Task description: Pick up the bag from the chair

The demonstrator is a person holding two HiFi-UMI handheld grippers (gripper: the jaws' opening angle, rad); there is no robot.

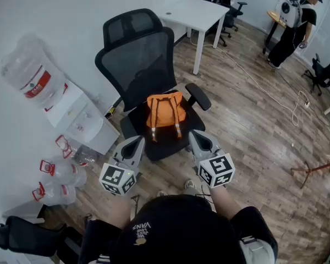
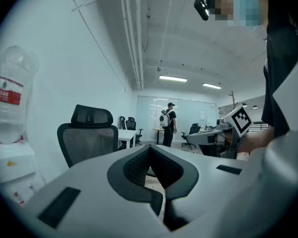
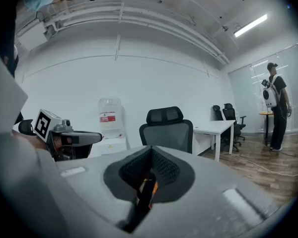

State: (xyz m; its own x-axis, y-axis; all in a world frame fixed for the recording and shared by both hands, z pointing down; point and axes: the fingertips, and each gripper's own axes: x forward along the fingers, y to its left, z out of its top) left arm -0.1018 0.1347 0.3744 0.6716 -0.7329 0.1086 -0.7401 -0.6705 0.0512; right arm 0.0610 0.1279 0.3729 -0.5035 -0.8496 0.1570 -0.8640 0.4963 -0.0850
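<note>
Your left gripper (image 1: 135, 143) and right gripper (image 1: 196, 137) are both closed and empty, short of the office chair (image 1: 133, 65). The orange backpack (image 1: 165, 109) stands on its seat against the backrest. Judged soft, light, prone to sag; take a shoulder strap (image 1: 177, 120) near the top.

Head cam down, claw cams level; all see chair (image 1: 135, 65).
</note>
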